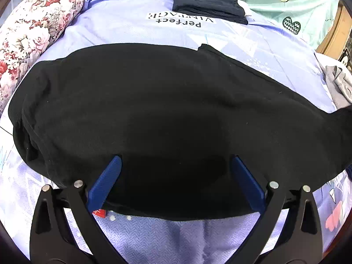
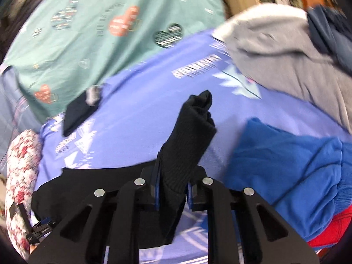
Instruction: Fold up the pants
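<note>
Black pants (image 1: 154, 110) lie spread sideways on the lilac bedsheet (image 1: 132, 30), filling the middle of the left wrist view. My left gripper (image 1: 176, 160) hangs over their near edge, open, its blue pads (image 1: 110, 176) wide apart with the cloth flat beneath them. In the right wrist view my right gripper (image 2: 172, 176) is shut on a ribbed cuff of the black pants (image 2: 191, 132). The cuff sticks up between the pads, and the rest of the leg trails down to the bed at lower left (image 2: 88, 187).
A folded dark garment (image 1: 206, 2) lies at the far side of the bed. A floral pillow (image 1: 35, 26) lines the left edge. A grey garment (image 2: 286, 55), a blue one (image 2: 297, 165) and a red item (image 2: 338, 226) are piled at the right. A teal sheet (image 2: 88, 22) lies beyond.
</note>
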`<state>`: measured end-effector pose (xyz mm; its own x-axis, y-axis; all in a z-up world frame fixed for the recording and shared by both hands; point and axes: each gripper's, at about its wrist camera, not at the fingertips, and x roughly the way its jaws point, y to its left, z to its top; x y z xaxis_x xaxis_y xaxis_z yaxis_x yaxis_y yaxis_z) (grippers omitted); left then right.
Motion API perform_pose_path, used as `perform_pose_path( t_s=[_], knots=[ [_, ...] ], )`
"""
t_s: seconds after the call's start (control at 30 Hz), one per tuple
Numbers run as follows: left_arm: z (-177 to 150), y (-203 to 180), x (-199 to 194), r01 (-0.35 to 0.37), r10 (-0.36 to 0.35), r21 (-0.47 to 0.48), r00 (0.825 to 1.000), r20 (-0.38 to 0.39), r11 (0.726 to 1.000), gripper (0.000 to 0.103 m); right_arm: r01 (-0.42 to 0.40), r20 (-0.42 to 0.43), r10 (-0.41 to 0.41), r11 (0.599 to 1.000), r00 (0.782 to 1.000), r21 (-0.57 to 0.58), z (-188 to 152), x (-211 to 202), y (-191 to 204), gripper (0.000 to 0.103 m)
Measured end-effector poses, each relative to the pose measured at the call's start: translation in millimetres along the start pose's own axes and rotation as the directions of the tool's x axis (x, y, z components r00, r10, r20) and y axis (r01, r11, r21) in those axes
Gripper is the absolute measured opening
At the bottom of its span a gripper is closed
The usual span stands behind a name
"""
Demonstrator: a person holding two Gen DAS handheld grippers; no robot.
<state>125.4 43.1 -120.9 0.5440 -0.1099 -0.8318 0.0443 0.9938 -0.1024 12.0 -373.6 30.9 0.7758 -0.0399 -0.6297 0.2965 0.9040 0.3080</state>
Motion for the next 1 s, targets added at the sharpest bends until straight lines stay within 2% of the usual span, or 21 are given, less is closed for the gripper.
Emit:
perform_pose_path(
  t_s=[0.13,0.27,0.53,0.73,0.9,1.0],
  knots=[
    [0,2,-1,0.014,-0.014,-0.011,1.000,0.006,1.000,0.101,-0.076,0.004,0.077,0.993,0.997,-0.091,2,-4,55,0.018],
    [0,2,-1,0.014,-0.014,-0.012,1.000,0.006,1.000,0.101,-0.147,-0.026,0.144,0.973,0.989,-0.179,-3,6,110,0.018],
    [0,2,-1,0.017,-0.017,-0.013,1.000,0.007,1.000,0.101,-0.251,-0.186,0.202,0.922,0.962,-0.296,-52,60,198,0.018],
    [0,4,-1,0.025,-0.025,-0.019,1.000,0.011,1.000,0.101,-0.270,-0.264,0.190,0.911,0.946,-0.313,-92,95,222,0.018],
    [0,5,-2,0.036,-0.036,-0.027,0.999,0.016,0.999,0.101,-0.276,-0.296,0.171,0.890,0.940,-0.363,-108,105,239,0.018],
    [0,12,-5,0.075,-0.073,-0.054,0.997,0.031,0.996,0.101,-0.289,-0.325,0.163,0.875,0.932,-0.390,-115,109,242,0.018]
  ],
)
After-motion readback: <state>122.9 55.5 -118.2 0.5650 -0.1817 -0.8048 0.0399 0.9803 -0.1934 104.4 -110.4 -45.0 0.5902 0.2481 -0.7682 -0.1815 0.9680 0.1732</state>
